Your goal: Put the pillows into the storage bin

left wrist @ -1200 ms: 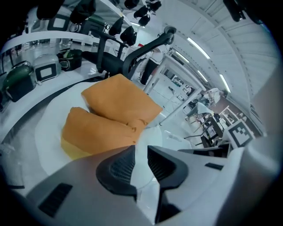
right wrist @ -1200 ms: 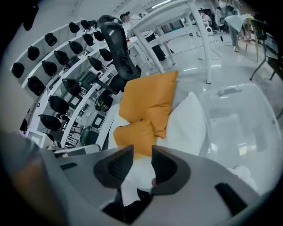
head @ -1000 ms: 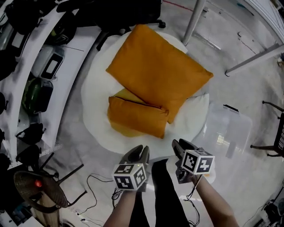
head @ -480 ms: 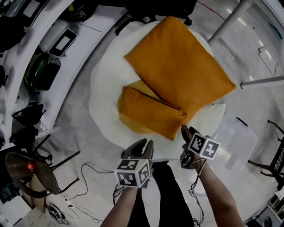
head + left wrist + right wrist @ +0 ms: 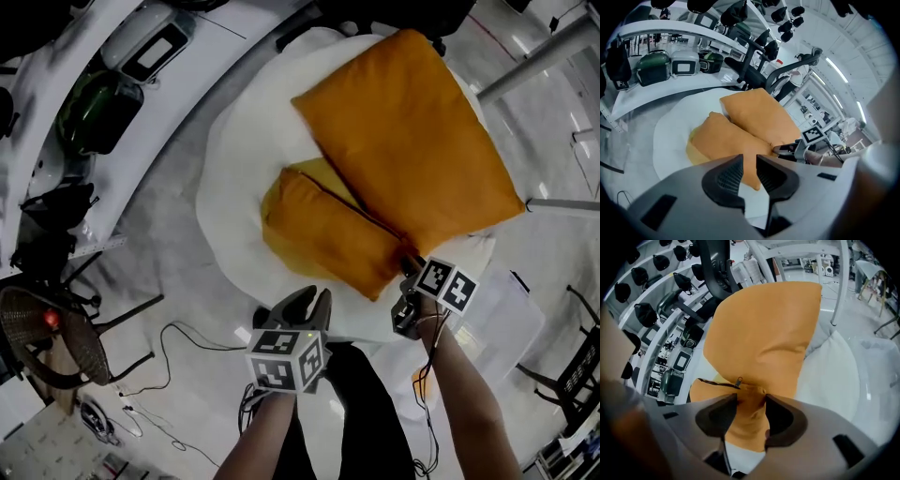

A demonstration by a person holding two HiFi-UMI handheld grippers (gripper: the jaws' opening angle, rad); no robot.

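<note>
On white round pad [image 5: 234, 178], orange pillows [image 5: 403, 141], grey floor [image 5: 173, 272]

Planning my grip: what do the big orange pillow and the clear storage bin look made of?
Big orange pillow: matte fabric, apparently, soft-filled; it creases and dimples. Clear storage bin: probably hard translucent plastic; see-through walls, shiny highlights.

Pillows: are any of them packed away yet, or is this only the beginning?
Nothing is done yet: the large pillow and the small pillow both lie on the white round pad, and the clear bin holds no pillow. In hand: the right gripper, its jaws just opening, straddles the small pillow's corner without clamping. The left gripper hangs empty nearby. Left: grip, carry and drop both pillows.
</note>
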